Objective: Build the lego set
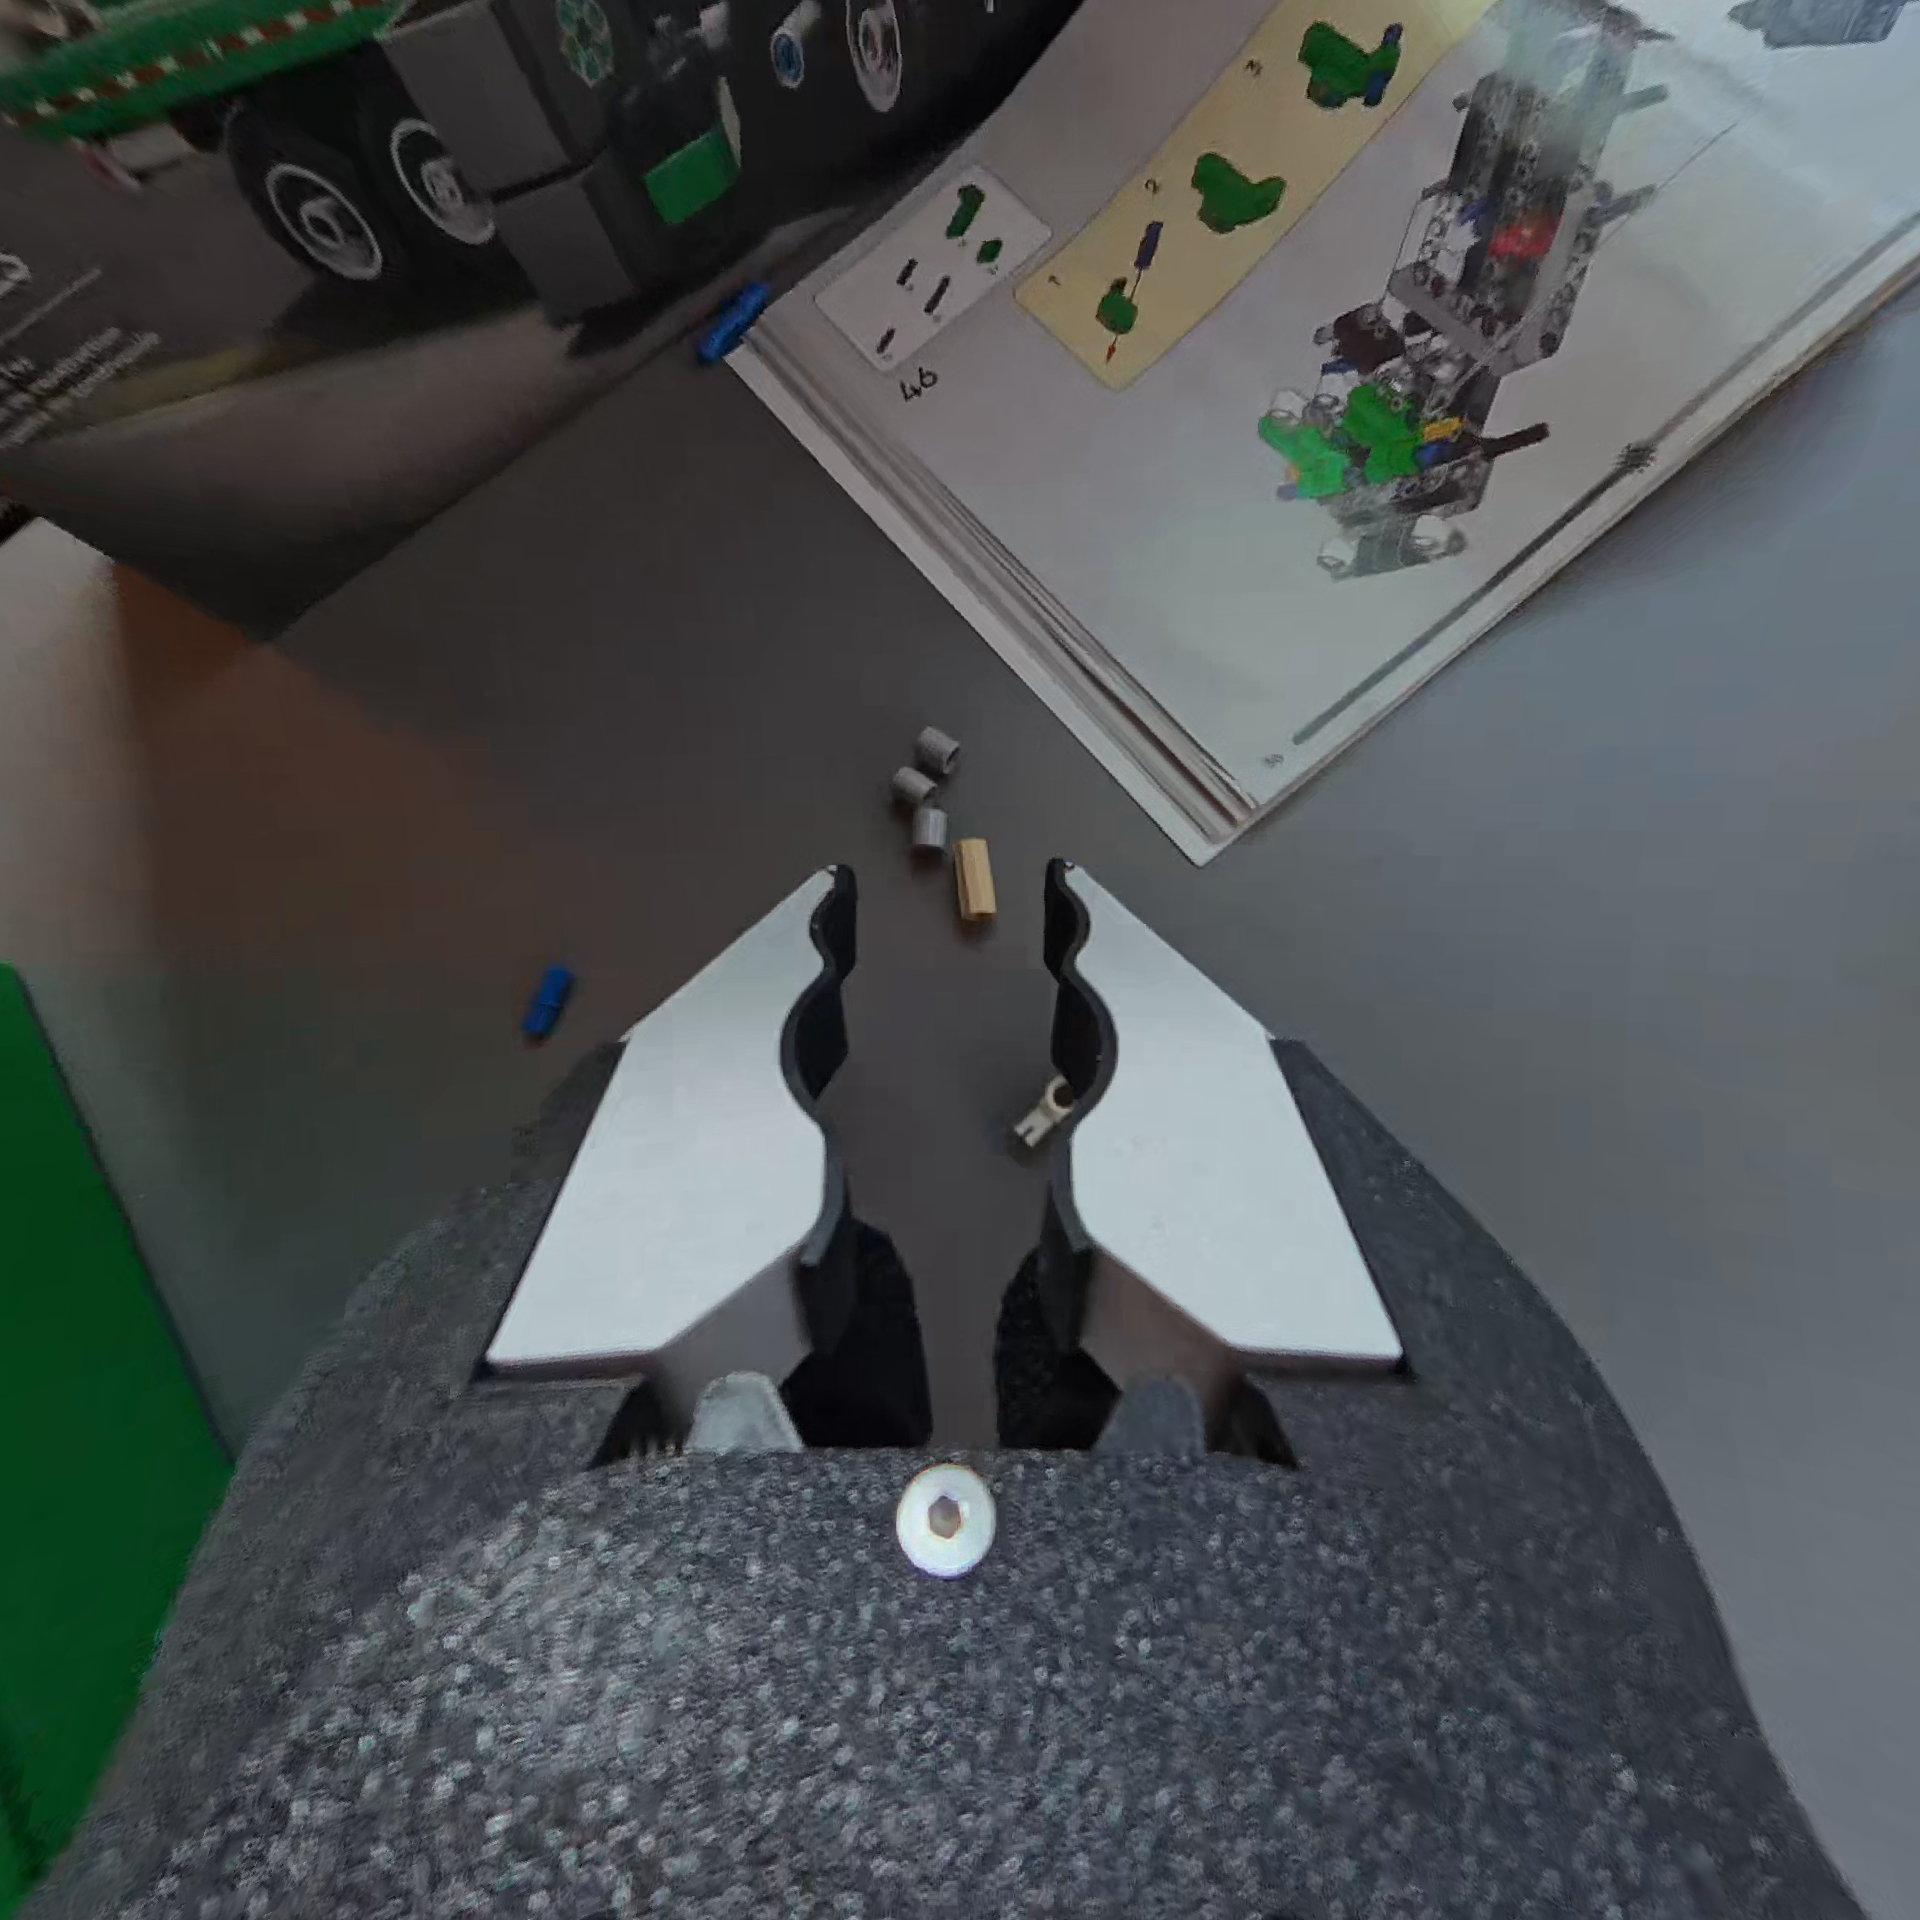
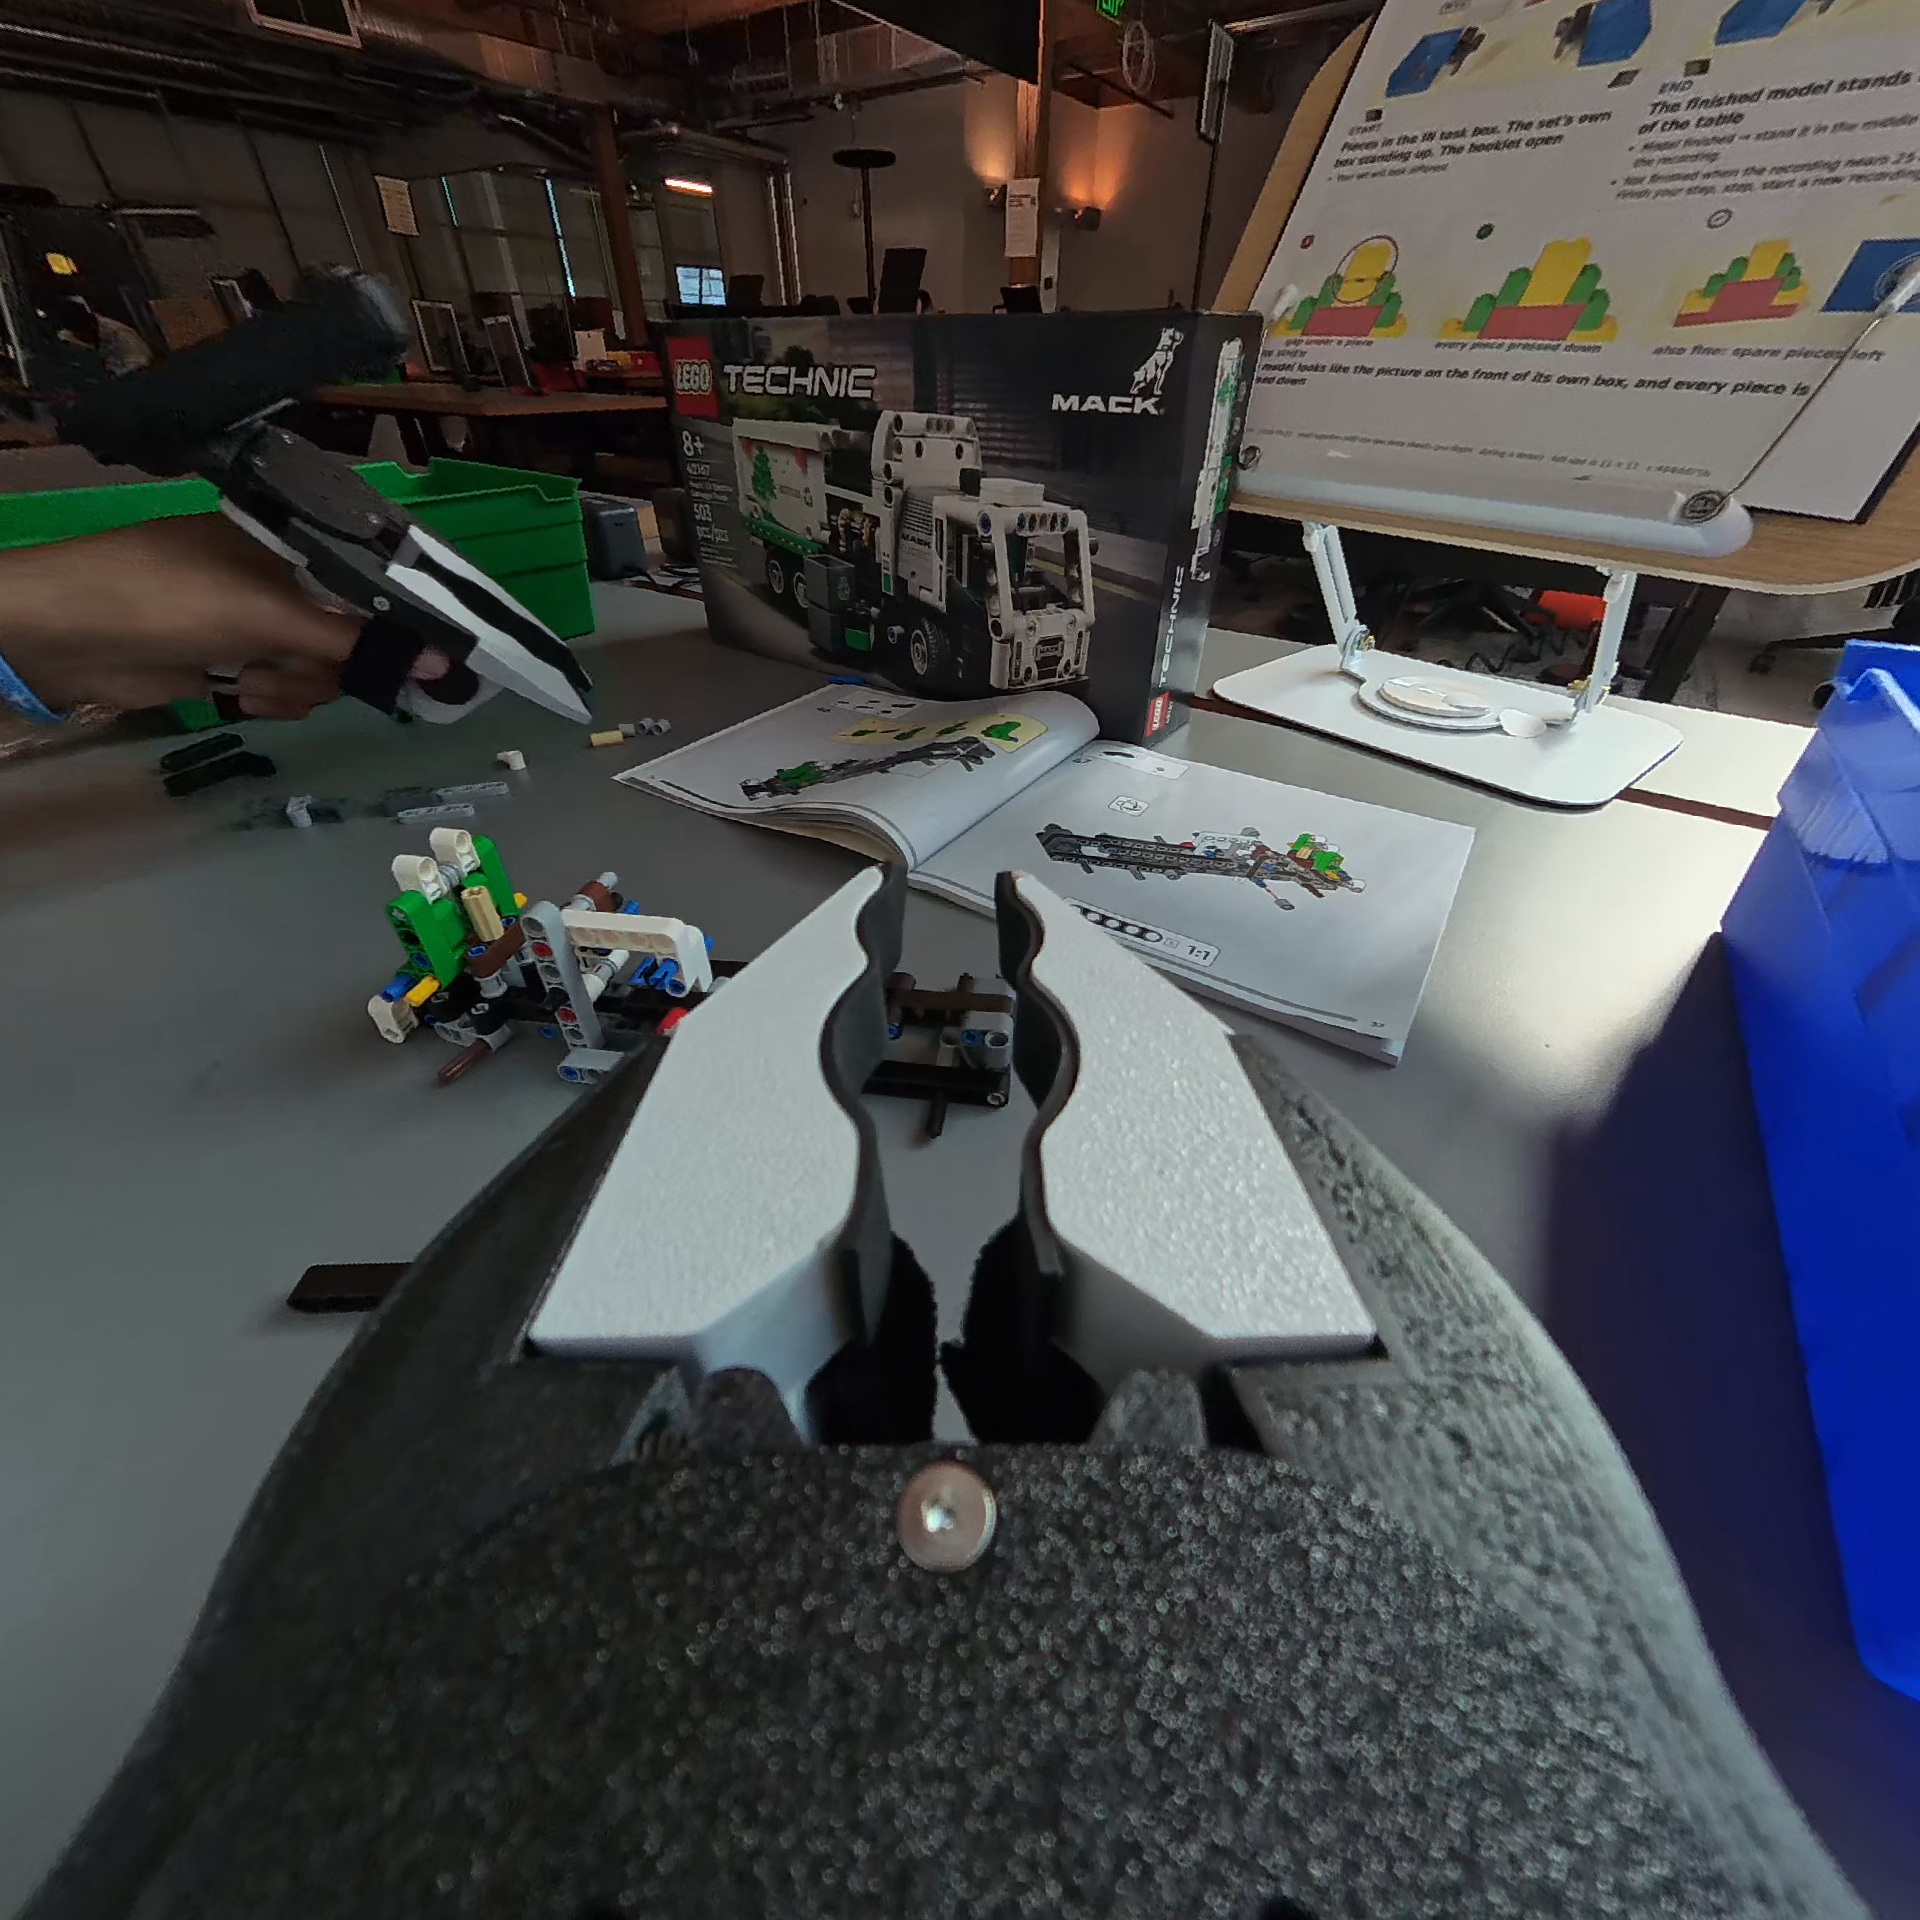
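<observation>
I am holding my right hand-held gripper [image 2: 945, 883] low over the grey desk [image 2: 208, 1164], its jaws standing a little apart and gripping nothing, with a small black and brown sub-assembly [image 2: 951, 1039] lying on the desk between and just past the fingertips. The set's box [image 2: 935, 520] is standing upright behind the open instruction booklet [image 2: 1195, 862]; it is carrying printed brand marks and a picture of a white and green truck, and the booklet pages are showing coloured build diagrams. A printed sheet of writing and brick drawings is sitting on a white stand [image 2: 1455, 717] to the right. The partly built model [image 2: 520, 956], a cluster of green, white, grey, black and blue pieces, is resting on the desk left of my right fingers. My left hand-held gripper [image 1: 951, 873] is pointing down at the desk, jaws open and empty, with three small grey bushes [image 1: 923, 790] and a tan connector [image 1: 974, 878] lying just beyond its tips and a small light grey pin piece [image 1: 1042, 1112] beside its right finger. A blue pin [image 1: 548, 1000] is lying apart to the left.
</observation>
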`<state>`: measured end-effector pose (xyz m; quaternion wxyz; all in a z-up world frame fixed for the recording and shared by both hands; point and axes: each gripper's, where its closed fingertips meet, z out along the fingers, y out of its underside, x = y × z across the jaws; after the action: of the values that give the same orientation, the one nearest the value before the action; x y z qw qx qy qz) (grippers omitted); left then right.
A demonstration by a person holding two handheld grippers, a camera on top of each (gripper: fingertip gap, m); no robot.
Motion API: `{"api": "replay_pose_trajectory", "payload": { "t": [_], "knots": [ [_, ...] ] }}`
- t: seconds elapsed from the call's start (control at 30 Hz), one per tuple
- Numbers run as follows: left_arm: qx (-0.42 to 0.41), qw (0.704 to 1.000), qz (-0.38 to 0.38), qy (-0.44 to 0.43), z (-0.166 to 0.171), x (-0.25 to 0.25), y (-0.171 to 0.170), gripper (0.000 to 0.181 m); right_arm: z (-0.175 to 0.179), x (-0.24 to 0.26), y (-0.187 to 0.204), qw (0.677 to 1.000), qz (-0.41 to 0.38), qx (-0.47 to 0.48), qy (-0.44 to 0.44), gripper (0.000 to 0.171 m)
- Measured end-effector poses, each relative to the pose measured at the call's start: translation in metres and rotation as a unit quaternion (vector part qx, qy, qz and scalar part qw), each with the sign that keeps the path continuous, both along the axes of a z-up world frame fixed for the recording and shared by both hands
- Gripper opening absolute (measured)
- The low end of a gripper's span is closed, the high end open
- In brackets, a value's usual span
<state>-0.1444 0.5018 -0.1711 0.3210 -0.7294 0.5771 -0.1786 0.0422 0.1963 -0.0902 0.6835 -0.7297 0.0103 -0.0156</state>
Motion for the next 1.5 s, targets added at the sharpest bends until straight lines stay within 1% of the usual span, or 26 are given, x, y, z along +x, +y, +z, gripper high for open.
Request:
{"api": "replay_pose_trajectory", "payload": {
  "t": [0.07,0.2,0.27,0.4,0.53,0.6,0.73,0.83,0.93,1.0,1.07,1.13,1.23,1.3,1.33,1.5],
  "knots": [
    [-0.008,1.000,0.005,0.018,-0.009,0.005,0.011,0.035,0.000,0.001,0.000,1.000,-0.004,0.001,0.000,0.017],
    [-0.058,0.998,0.011,0.007,-0.011,0.013,0.014,0.026,0.001,0.003,-0.001,1.000,-0.006,0.005,0.006,0.017],
    [-0.067,0.998,0.009,-0.004,-0.008,0.016,0.016,0.023,0.001,0.003,-0.001,1.000,-0.003,0.005,0.011,0.017],
    [-0.047,0.998,-0.007,0.028,-0.011,0.014,0.018,0.021,0.003,0.003,-0.003,1.000,-0.003,0.010,0.013,0.017],
    [-0.046,0.998,-0.020,0.042,-0.017,0.014,0.016,0.020,0.002,0.002,-0.002,1.000,-0.001,0.006,0.011,0.017],
    [-0.045,0.997,-0.021,0.051,-0.020,0.012,0.017,0.016,0.001,0.002,-0.001,1.000,0.001,0.004,0.013,0.017],
    [-0.049,0.997,-0.027,0.048,-0.021,0.012,0.015,0.006,0.002,0.003,-0.002,1.000,-0.001,0.008,0.018,0.017],
    [-0.040,0.998,-0.027,0.047,-0.018,0.010,0.015,0.006,0.002,0.004,-0.002,1.000,-0.001,0.009,0.019,0.017],
    [-0.011,0.999,-0.043,0.011,-0.002,0.014,0.012,0.006,0.002,0.003,-0.002,1.000,-0.001,0.009,0.014,0.017],
    [0.019,0.997,-0.070,-0.023,0.016,0.020,-0.001,0.006,0.001,0.002,-0.001,1.000,0.000,0.004,0.011,0.017],
    [0.039,0.991,-0.111,-0.063,0.036,0.029,-0.029,0.006,0.000,0.001,-0.001,1.000,0.001,0.000,0.010,0.017],
    [0.038,0.980,-0.160,-0.115,0.056,0.040,-0.071,0.006,-0.001,0.002,0.000,1.000,0.001,-0.002,0.011,0.017],
    [0.015,0.952,-0.236,-0.194,0.081,0.054,-0.141,0.006,0.000,0.002,-0.001,1.000,0.000,0.000,0.011,0.017],
    [0.013,0.937,-0.274,-0.217,0.087,0.060,-0.177,0.006,0.001,0.002,-0.001,1.000,0.000,0.002,0.011,0.017],
    [0.023,0.933,-0.287,-0.217,0.086,0.064,-0.189,0.006,0.000,0.002,-0.001,1.000,0.002,0.000,0.011,0.017],
    [0.073,0.919,-0.321,-0.215,0.083,0.077,-0.225,0.006,0.001,0.000,-0.001,1.000,0.005,0.004,0.009,0.017]
  ]
}}
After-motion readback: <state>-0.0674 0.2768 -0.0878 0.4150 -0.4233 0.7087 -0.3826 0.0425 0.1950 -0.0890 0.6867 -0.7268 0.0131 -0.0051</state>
